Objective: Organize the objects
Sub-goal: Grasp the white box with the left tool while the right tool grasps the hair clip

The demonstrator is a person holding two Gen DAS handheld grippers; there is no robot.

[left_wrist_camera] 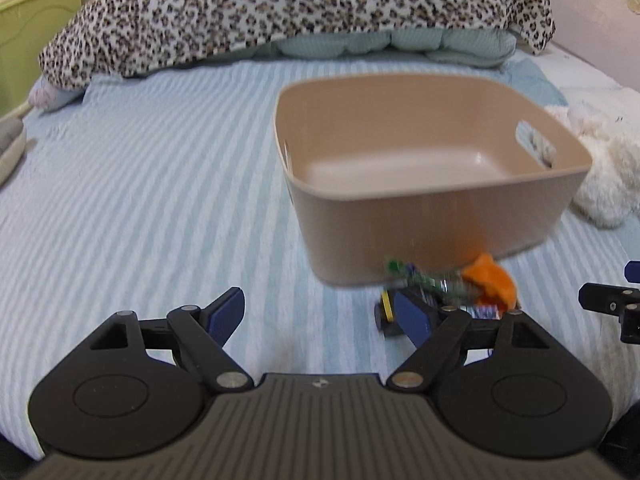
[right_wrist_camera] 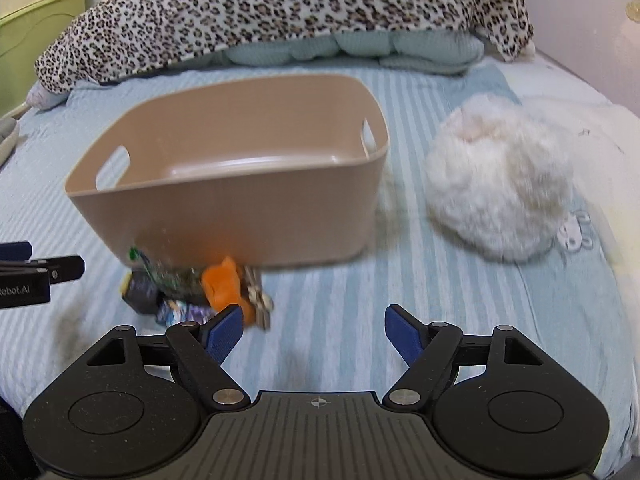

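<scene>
An empty tan plastic bin (left_wrist_camera: 440, 224) (right_wrist_camera: 224, 216) with handle cut-outs stands on the striped bed. In front of its near wall lies a small pile: an orange soft item (left_wrist_camera: 490, 280) (right_wrist_camera: 224, 286), a green circuit board (left_wrist_camera: 424, 280) (right_wrist_camera: 170, 276), a dark toy with a yellow edge (left_wrist_camera: 390, 312) (right_wrist_camera: 140, 292) and keys (right_wrist_camera: 256, 292). My left gripper (left_wrist_camera: 320, 312) is open and empty, its right finger just in front of the pile. My right gripper (right_wrist_camera: 314, 330) is open and empty, its left finger next to the pile. A white fluffy plush (right_wrist_camera: 500, 184) (left_wrist_camera: 600, 168) lies right of the bin.
A leopard-print blanket (left_wrist_camera: 280, 12) (right_wrist_camera: 280, 12) over pale green pillows (right_wrist_camera: 340, 50) runs along the far end of the bed. A green headboard (left_wrist_camera: 36, 32) stands at the far left. The other gripper shows at the frame edge in each view (left_wrist_camera: 612, 300) (right_wrist_camera: 36, 276).
</scene>
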